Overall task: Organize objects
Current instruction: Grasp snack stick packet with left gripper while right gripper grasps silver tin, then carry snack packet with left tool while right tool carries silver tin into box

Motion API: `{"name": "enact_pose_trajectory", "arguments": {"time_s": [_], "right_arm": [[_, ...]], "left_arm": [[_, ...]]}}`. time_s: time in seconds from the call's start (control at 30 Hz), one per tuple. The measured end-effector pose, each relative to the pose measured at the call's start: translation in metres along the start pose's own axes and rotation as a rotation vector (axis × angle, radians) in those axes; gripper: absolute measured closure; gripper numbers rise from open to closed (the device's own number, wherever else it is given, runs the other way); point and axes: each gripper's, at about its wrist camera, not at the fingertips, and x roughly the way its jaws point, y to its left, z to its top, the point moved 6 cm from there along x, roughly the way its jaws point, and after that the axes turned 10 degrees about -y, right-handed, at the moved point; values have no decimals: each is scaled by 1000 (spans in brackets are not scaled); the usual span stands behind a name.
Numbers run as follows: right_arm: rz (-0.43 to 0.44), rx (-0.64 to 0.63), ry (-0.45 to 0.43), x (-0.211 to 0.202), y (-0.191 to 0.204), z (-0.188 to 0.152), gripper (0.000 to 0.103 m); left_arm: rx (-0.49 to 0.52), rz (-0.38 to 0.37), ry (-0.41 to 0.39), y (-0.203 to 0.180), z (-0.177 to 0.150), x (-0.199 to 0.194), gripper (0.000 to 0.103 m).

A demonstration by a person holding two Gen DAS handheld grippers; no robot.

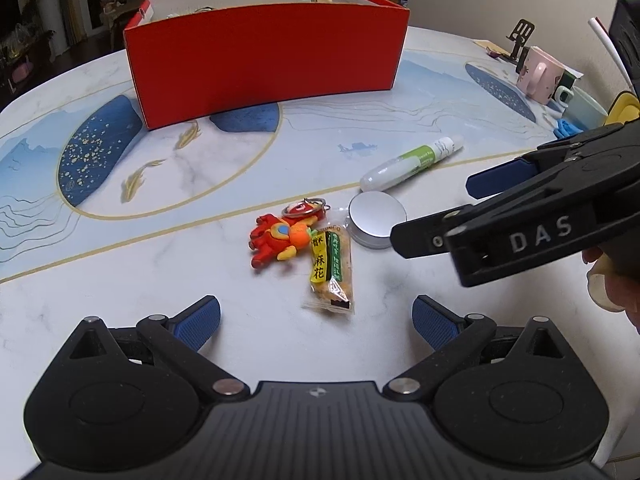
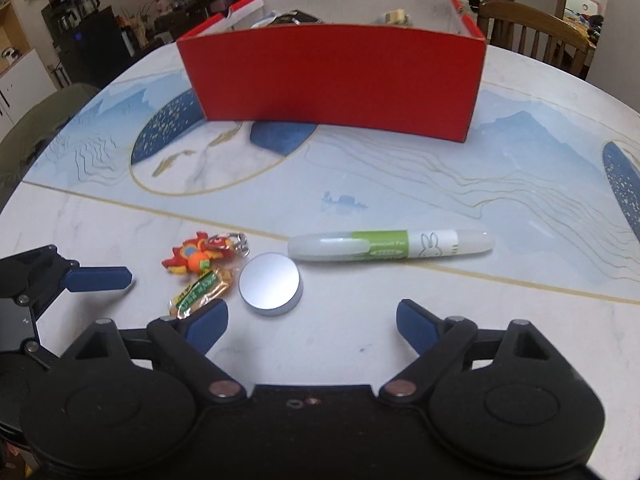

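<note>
Hovering grippers: both tilt down over the table, nothing between either pair of pads.
Left gripper (image 1: 316, 314): black plastic linkage, blue ribbed pads; jaws spread wide and empty, above bare marble-look surface just short of the snack packet.
Right gripper (image 2: 312, 322): same black body and blue pads; jaws stand wide apart and hold nothing, with the round tin just beyond the left pad. In the left wrist view it reaches in from the right, white letters on its side.
Snack packet (image 1: 329, 270): clear crinkly wrapper, yellow and green label, flat and oblong, nearest of the loose things; it touches the keychain.
Keychain (image 1: 280, 240): soft rubbery red and orange figure on a metal ring, lying flat just beside the packet.
Round tin (image 2: 271, 289): low silver metal disc with a smooth matte lid, between the packet and the pen.
Correction pen (image 2: 390, 245): translucent white plastic tube, green band, rabbit drawing, lying on its side just past the tin.
Table (image 1: 120, 280): glossy rounded top, white marble print with blue mountains, gold lines and fish.
Red box (image 1: 264, 60): open cardboard, red outside, white inside, well beyond the loose things, some items inside.
Mugs (image 1: 538, 74): pink ceramic one and others at the far right edge.
</note>
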Motion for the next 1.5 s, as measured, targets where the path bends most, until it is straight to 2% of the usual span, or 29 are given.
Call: {"name": "enact_pose_trajectory", "arguments": {"time_s": [0.3, 0.37, 0.47, 0.5, 0.57, 0.7, 0.77, 0.83, 0.9, 0.93, 1.0, 1.33, 1.5], "right_arm": [[-6, -43, 39, 13, 9, -4, 27], [-10, -60, 38, 14, 11, -3, 28], [-8, -78, 38, 15, 14, -2, 31], [-9, -85, 39, 16, 15, -2, 31], [-13, -105, 41, 18, 19, -1, 36], [-16, -131, 39, 19, 26, 1, 43], [-13, -132, 37, 19, 27, 2, 51], [-17, -140, 33, 19, 28, 3, 57], [-15, -143, 32, 19, 29, 3, 62], [-14, -141, 31, 19, 29, 3, 65], [-10, -125, 33, 18, 27, 4, 66], [23, -25, 36, -1, 16, 0, 66], [33, -4, 29, -18, 12, -3, 66]], "left_arm": [[24, -2, -8, -5, -1, 3, 2], [30, -5, -9, -6, 0, 3, 10], [29, -10, -9, -7, 1, 3, 12], [28, -7, -12, -7, 2, 3, 15], [42, 4, -20, -7, 4, 2, 33], [30, -11, -19, -8, 8, 2, 48], [35, -24, -18, -10, 9, 2, 59], [44, -21, -17, -10, 9, 1, 66], [35, -25, -14, -9, 9, 1, 67], [30, -24, -10, -7, 10, 1, 71], [16, -27, 0, -4, 11, 2, 76], [-15, -77, 18, -2, 14, -6, 78], [-67, -145, 31, 0, 19, -15, 81]]}}
